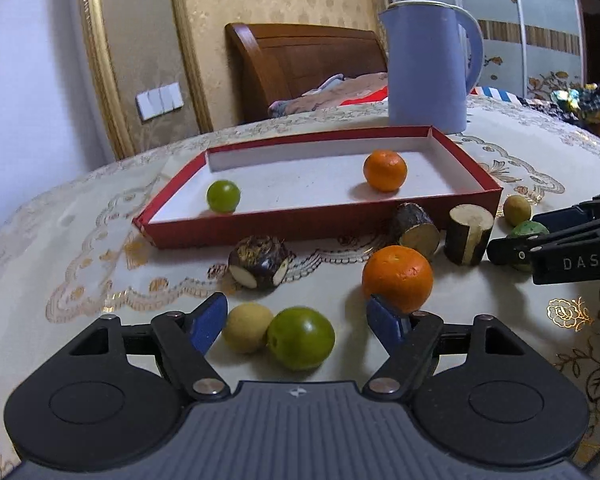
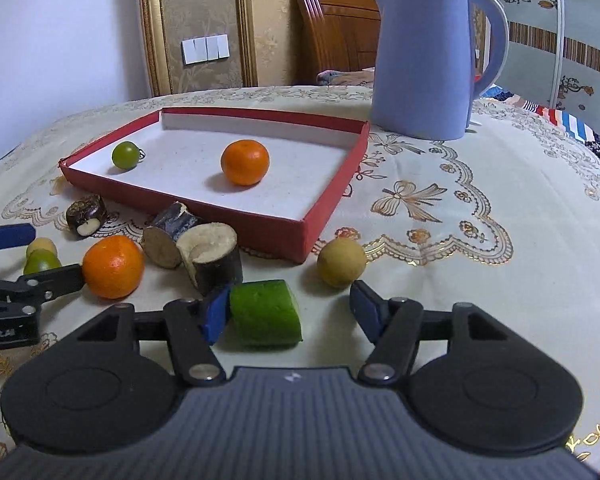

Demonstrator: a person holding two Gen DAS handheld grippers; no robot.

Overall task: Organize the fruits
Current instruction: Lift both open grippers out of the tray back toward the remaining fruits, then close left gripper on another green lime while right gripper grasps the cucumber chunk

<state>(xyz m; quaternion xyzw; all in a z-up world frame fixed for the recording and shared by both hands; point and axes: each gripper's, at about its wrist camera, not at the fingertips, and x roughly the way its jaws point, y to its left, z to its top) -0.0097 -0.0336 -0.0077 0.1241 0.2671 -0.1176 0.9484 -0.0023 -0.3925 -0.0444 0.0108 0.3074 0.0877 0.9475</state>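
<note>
Right gripper (image 2: 290,312) jaws open, 1 touching green chunk (image 2: 266,313).

The right gripper (image 2: 290,312) is open around a green chunk (image 2: 266,312), and its left pad touches it. A red tray (image 2: 336,196) holds an orange (image 2: 245,162) and a little green fruit (image 2: 125,155). A blue kettle (image 2: 424,56) stands behind the tray.
</note>
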